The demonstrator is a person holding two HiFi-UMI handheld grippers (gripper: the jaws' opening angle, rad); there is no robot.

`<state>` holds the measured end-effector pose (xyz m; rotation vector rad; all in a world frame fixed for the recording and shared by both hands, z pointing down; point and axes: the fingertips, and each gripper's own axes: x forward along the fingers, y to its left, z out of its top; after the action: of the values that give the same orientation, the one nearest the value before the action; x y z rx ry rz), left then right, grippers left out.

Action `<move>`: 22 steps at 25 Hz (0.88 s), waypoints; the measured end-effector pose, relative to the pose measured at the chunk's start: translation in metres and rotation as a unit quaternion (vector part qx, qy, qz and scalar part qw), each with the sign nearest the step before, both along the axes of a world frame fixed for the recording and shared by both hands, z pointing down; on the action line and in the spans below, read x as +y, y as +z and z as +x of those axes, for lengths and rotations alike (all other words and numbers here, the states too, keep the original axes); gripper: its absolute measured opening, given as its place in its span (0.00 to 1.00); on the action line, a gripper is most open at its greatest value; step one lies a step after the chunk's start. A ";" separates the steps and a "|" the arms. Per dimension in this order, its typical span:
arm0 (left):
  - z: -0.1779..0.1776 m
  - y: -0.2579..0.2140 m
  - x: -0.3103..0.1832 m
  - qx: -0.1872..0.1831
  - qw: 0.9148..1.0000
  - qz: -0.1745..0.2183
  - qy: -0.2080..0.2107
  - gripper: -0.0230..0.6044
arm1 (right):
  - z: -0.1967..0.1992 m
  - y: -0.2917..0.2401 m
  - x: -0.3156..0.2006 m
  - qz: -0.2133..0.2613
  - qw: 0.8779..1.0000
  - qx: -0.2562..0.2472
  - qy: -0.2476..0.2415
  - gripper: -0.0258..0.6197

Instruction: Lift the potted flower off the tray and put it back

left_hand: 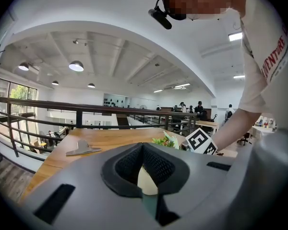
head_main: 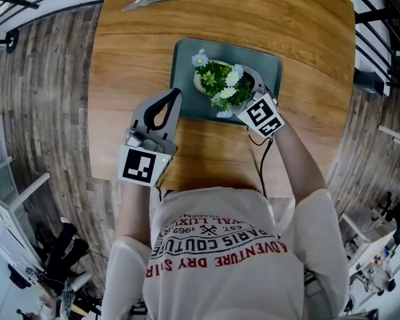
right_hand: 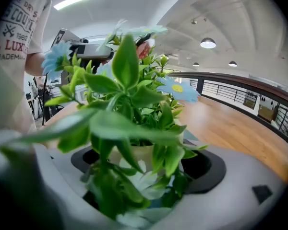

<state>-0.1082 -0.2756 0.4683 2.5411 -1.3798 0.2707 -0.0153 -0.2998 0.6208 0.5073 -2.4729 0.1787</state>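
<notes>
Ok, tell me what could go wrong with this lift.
1. The right gripper has its jaws either side of the potted flower, but leaves hide the contact; a loose hold might let it slip or tip coming off the tray.
2. Leaves lie between those jaws and may get crushed.
3. The left gripper, shut, sits by the tray's left edge and could nudge it.

A mezzanine-level open-plan office is indicated by the black railing (left_hand: 86, 110), round ceiling lamps (left_hand: 76, 66), distant desks (left_hand: 207, 124) with people gathered, and wood-plank flooring (head_main: 53, 79).
</notes>
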 end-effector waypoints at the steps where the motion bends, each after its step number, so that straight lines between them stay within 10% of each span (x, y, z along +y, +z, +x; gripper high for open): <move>1: 0.001 0.000 -0.002 -0.001 1.000 0.001 0.002 0.06 | -0.001 0.001 0.000 -0.004 1.000 -0.004 -0.002 0.76; 22: 0.023 -0.030 0.020 -0.021 0.999 0.047 0.015 0.06 | 0.044 -0.084 0.017 0.040 0.994 -0.052 0.089 0.76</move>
<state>-0.0856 -0.2559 0.4378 2.6500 -1.4015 0.2725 0.0291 -0.2831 0.5367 0.7710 -2.5428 0.1818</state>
